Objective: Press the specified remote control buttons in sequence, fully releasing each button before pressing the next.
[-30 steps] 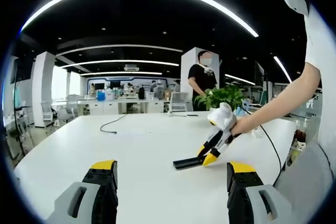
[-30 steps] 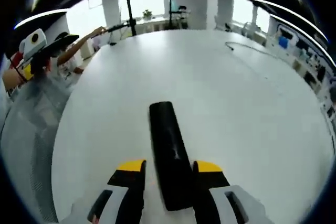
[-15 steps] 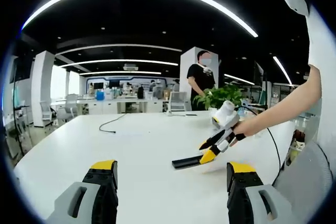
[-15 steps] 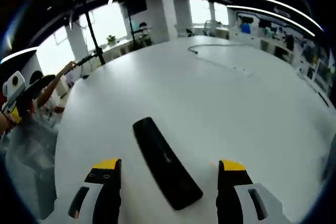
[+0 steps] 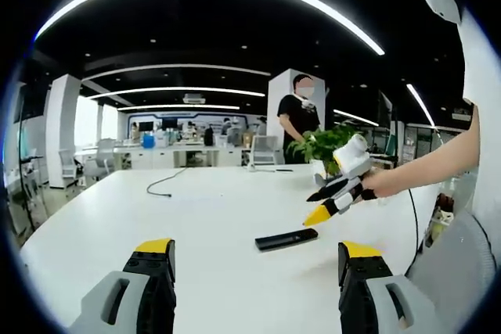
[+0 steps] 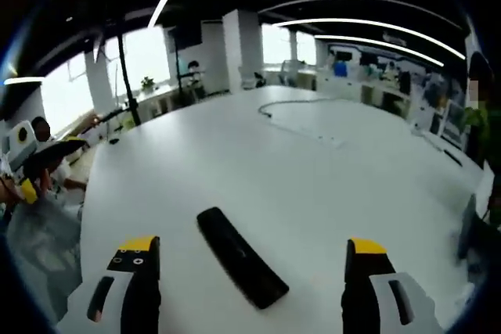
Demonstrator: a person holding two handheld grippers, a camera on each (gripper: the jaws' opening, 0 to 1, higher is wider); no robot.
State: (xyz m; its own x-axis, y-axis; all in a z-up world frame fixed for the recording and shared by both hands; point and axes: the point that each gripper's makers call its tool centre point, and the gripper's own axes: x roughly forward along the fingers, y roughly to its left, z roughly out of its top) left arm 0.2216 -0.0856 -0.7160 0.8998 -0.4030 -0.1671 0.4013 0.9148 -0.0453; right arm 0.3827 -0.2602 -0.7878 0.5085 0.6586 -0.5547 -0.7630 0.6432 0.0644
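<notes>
Your left gripper sits low and near, jaws spread wide and level. Your right gripper hangs raised on the far right, held in your hand with forearm outstretched, its jaws parted wide and tilted downward.

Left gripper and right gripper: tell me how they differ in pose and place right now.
The left gripper sits low over the near edge of the white table, short of the black remote; the right gripper is raised in the air above the remote, touching nothing. The left points level across the table; the right tilts downward. Both are open and have yellow-tipped jaws.
</notes>
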